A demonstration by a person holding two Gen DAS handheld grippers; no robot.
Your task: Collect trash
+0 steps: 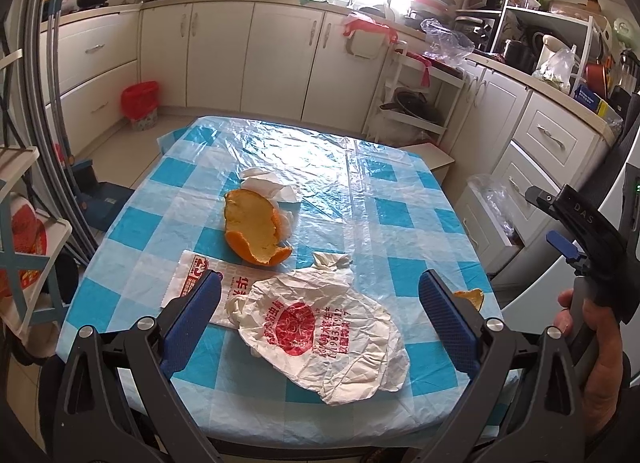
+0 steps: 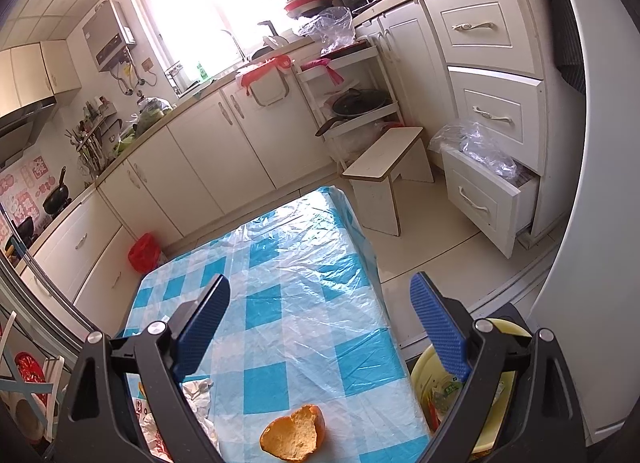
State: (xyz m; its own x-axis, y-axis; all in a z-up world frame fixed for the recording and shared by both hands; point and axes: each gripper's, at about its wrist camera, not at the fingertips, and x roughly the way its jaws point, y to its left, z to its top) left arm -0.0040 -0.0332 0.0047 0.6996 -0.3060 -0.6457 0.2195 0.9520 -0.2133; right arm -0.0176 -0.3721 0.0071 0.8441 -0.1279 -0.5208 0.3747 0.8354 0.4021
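On the blue-and-white checked table (image 1: 400,191) lie a large orange peel (image 1: 252,231), a crumpled white tissue (image 1: 266,185) behind it, a flat printed wrapper (image 1: 196,279) and a crumpled white plastic bag with red print (image 1: 324,327). My left gripper (image 1: 320,299) is open, its jaws on either side of the bag, just above it. A small orange peel (image 1: 470,297) (image 2: 294,439) lies near the right table edge. My right gripper (image 2: 320,327) is open and empty above the table, the small peel below it. A yellow bin (image 2: 444,383) with trash stands beside the table.
White cabinets run along the walls. A red-lined bin (image 1: 140,103) stands on the floor at the back left. A low white stool (image 2: 384,167) and an open bottom drawer (image 2: 488,199) with plastic bags are to the right of the table.
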